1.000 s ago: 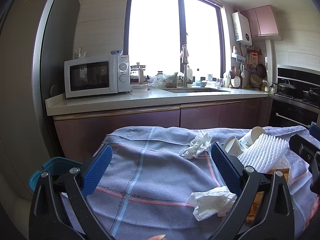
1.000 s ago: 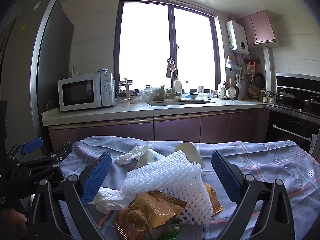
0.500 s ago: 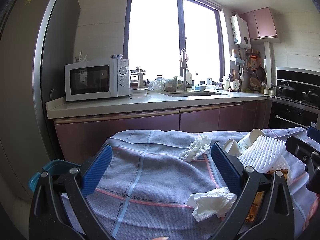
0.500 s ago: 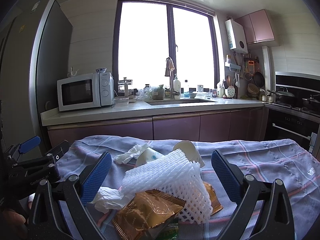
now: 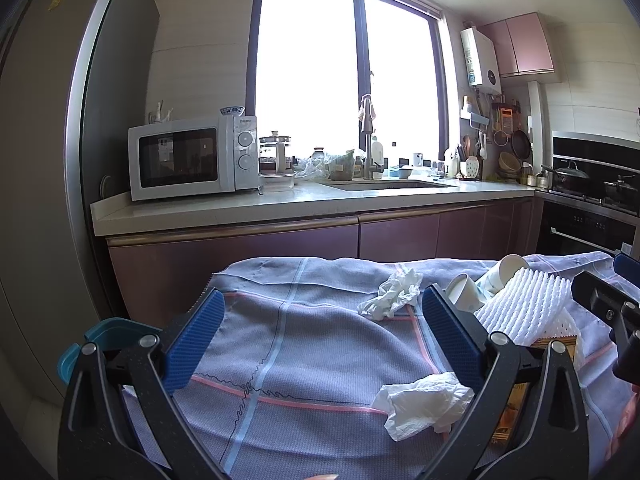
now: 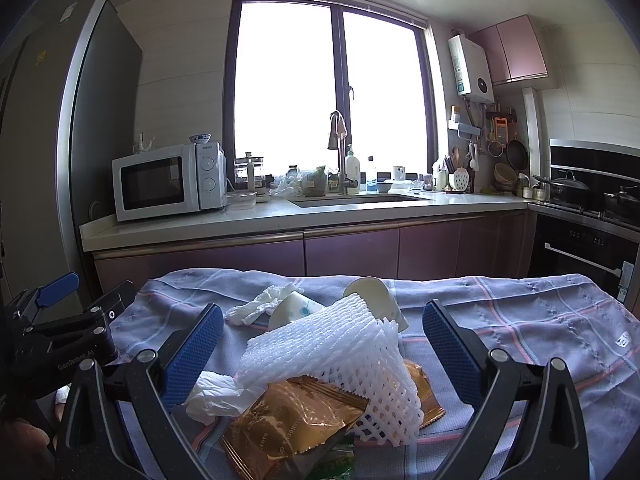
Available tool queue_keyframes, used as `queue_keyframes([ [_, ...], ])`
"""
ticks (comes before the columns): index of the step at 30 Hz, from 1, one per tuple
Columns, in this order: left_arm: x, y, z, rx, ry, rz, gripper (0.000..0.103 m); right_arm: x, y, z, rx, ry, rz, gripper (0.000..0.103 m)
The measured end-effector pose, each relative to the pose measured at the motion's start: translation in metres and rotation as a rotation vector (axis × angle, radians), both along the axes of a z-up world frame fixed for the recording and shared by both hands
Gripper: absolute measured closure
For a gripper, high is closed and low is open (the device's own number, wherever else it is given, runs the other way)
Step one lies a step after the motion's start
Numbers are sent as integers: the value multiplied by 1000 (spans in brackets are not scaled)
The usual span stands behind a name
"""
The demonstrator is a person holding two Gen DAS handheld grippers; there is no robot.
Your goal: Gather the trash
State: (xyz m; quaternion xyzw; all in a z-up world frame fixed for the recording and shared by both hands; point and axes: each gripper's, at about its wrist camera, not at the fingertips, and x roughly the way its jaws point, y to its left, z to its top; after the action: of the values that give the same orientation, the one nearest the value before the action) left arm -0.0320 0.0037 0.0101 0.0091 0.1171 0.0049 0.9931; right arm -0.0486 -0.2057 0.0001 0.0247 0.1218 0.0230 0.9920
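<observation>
Both grippers hang over a table draped in a blue-grey checked cloth (image 5: 280,340), each with its blue-padded jaws spread wide and nothing between them. From the left gripper (image 5: 320,336), a crumpled tissue (image 5: 424,404) lies at about four o'clock, just by its right finger, and a second crumpled tissue (image 5: 392,294) sits farther off at one o'clock. Toward three o'clock the rest of the trash is heaped: two tipped paper cups (image 5: 492,280) and a white foam net sleeve (image 5: 524,304). Seen from the right gripper (image 6: 320,336), that foam sleeve (image 6: 336,364) lies straight ahead between the fingers, resting on a gold snack wrapper (image 6: 288,428), with the cups (image 6: 376,296) beyond it at twelve o'clock. At nine o'clock the left gripper (image 6: 68,320) is visible beside the table edge. A teal bin (image 5: 108,334) rim peeks out at the left gripper's nine o'clock, below the cloth.
</observation>
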Motion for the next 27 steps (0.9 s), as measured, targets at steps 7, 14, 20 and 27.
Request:
queue_keyframes([
  [7, 7, 0, -4, 6, 22, -8, 6, 3, -6, -3, 15, 25, -5, 7],
  [14, 21, -2, -13, 12, 91, -48, 6, 8, -18, -13, 34, 90, -5, 7],
  [20, 38, -11, -28, 34, 177, -123, 6, 20, -27, -22, 59, 166, 15, 7],
  [27, 54, -26, -42, 36, 288, -287, 6, 43, -28, -14, 91, 197, 101, 7],
])
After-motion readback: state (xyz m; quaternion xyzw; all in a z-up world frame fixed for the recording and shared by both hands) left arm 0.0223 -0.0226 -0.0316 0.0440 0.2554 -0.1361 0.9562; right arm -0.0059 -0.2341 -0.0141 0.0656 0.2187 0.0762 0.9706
